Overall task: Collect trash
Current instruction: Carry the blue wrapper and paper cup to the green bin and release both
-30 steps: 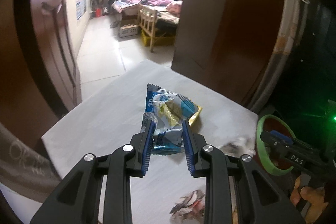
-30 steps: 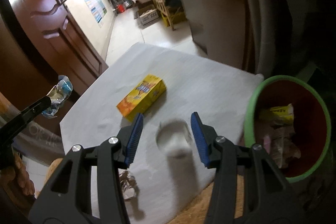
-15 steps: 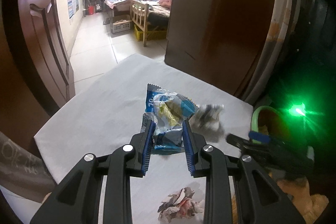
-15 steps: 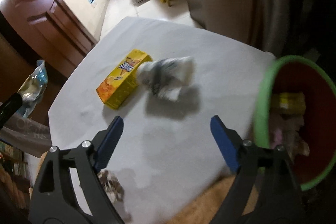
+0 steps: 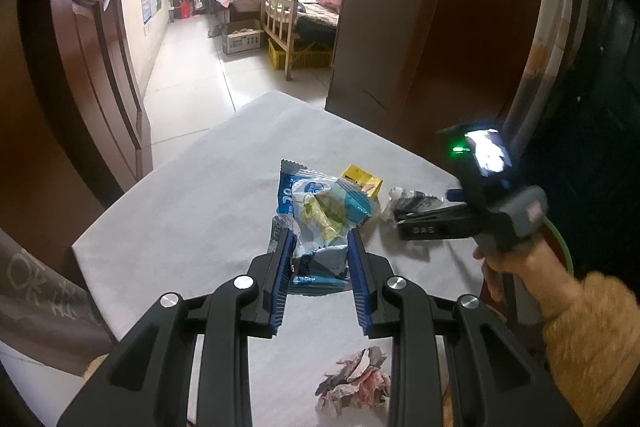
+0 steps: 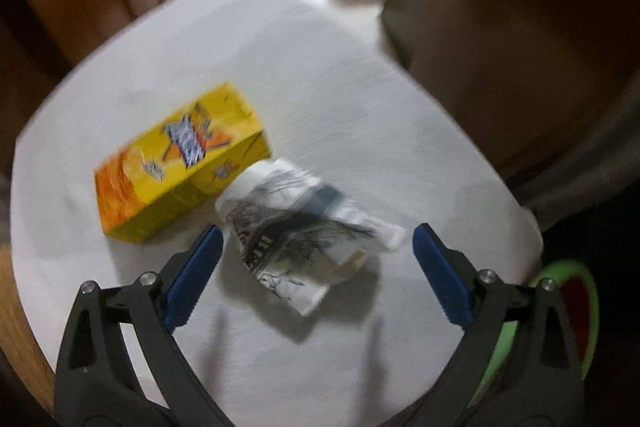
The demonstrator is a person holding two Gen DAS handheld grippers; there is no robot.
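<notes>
Left wrist view: left gripper [image 5: 318, 267] clenched on a blue snack wrapper [image 5: 320, 215], held above the middle of the table [image 5: 192, 211]; unchanged from a second ago. Crumpled paper wad [image 5: 354, 381] near the table's near edge.

Right wrist view: right gripper [image 6: 316, 269] released, jaws opening wide, straddling a crumpled white wrapper [image 6: 304, 231] that lies against a yellow box [image 6: 180, 163], not touching it. Green-rimmed bin [image 6: 576, 303] off the table's right edge. Best lowered squarely, closed on the wrapper alone, clear of the box. A second ago: jaws narrow, hovering farther back; now swung down over the wrapper.
</notes>
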